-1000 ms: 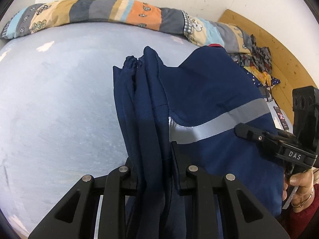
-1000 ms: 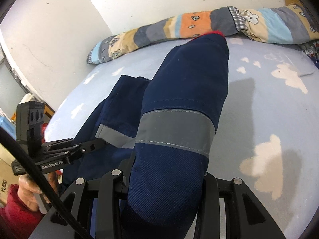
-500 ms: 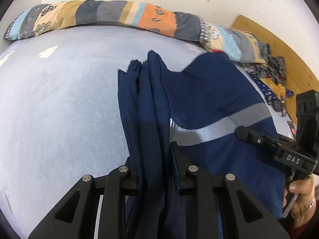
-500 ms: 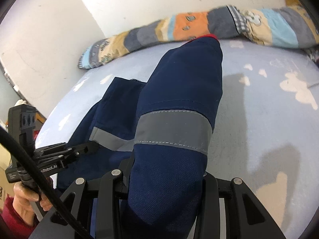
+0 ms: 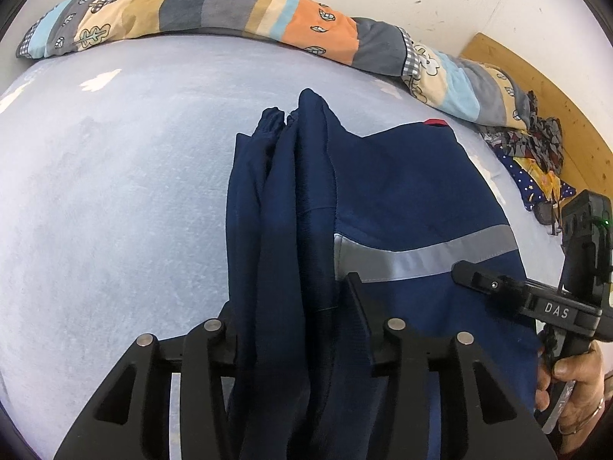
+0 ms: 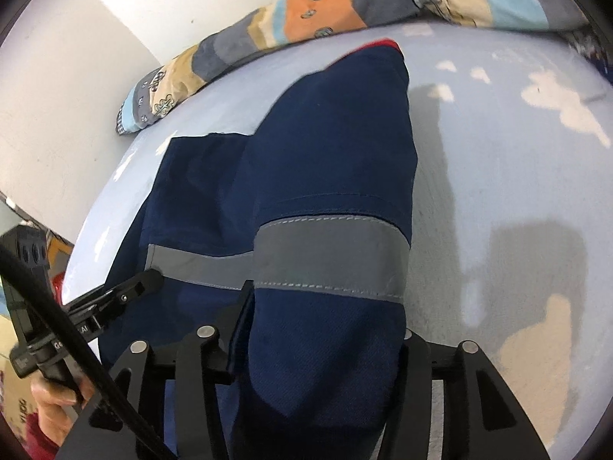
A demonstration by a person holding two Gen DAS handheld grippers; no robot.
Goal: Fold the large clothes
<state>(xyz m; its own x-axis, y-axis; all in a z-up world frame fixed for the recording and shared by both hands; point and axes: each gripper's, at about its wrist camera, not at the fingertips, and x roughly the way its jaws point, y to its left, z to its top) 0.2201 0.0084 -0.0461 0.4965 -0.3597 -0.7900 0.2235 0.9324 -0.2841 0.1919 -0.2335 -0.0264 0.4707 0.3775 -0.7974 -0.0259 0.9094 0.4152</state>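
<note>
A navy blue work garment (image 5: 387, 188) with a grey reflective band (image 5: 421, 257) lies stretched over the pale blue bed sheet (image 5: 115, 191). My left gripper (image 5: 291, 306) is shut on a bunched fold of it at the near edge. My right gripper (image 6: 325, 306) is shut on another thick fold of the garment (image 6: 329, 153), with the band (image 6: 329, 257) just ahead of the jaws. The right gripper also shows at the right of the left wrist view (image 5: 498, 287), and the left gripper at the left of the right wrist view (image 6: 126, 291).
A striped patchwork bolster (image 5: 214, 11) lies along the far wall, also in the right wrist view (image 6: 306, 11). A heap of patterned clothes (image 5: 536, 153) sits by the wooden headboard (image 5: 555, 88) at the right. The sheet has white cloud prints (image 6: 555, 96).
Both grippers have moved forward over the bed with the garment held, bringing the bolster and the far end of the garment closer in view. Both grips are unchanged.
</note>
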